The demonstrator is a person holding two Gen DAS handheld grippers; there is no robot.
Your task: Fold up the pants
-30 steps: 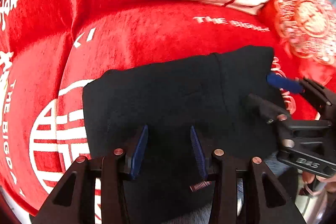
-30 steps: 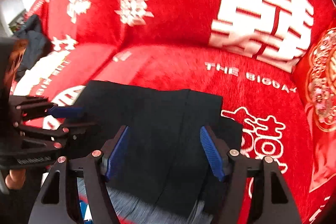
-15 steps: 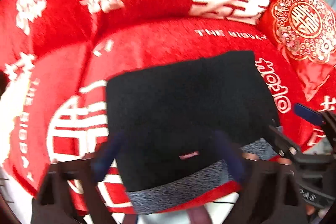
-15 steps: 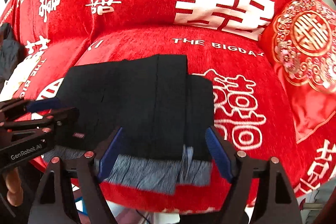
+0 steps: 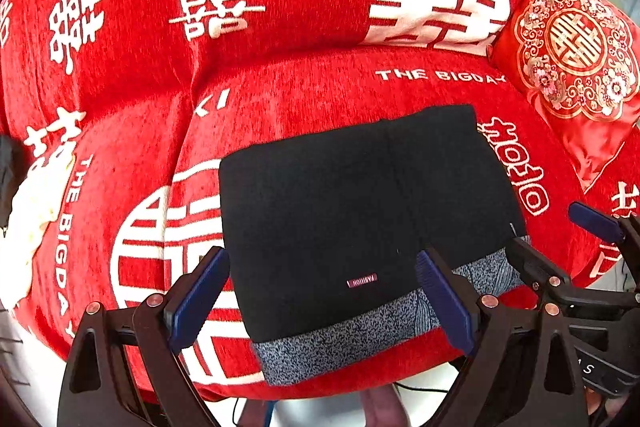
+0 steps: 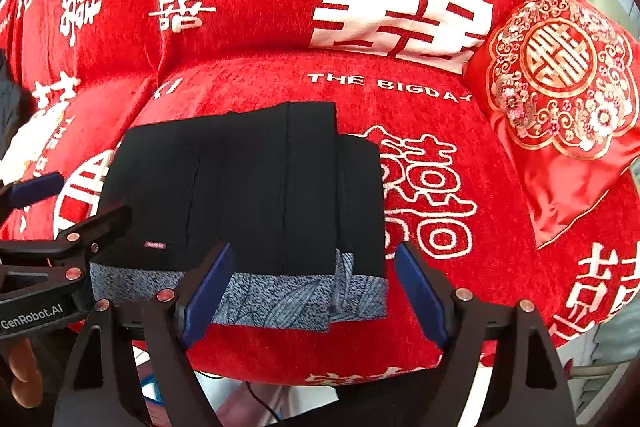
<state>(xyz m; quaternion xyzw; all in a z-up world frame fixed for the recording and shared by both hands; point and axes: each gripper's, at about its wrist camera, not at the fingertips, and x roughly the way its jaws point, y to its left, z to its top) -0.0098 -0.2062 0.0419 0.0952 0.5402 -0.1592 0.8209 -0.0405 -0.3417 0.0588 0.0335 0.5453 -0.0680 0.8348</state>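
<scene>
- Lifted clear of the black pants since a second ago, both grippers; jaws just spread, nothing between.
- Left gripper: released, hovering over the near hem.
- Pants: folded flat, centred on the red sofa seat.
- Right gripper: released, empty; fold apparently done, next perhaps a final smoothing.

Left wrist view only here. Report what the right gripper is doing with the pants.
Observer: The right gripper stands open. Its jaws have just been opening, and the pads press on no part of the pants.
Operator: Check the fold's right edge.
Observer: It is stepped: a lower black layer sticks out past the top layer there.
Operator: Look along the grey waistband.
Observer: A grey cord or strip hangs across the waistband near that step.
</scene>
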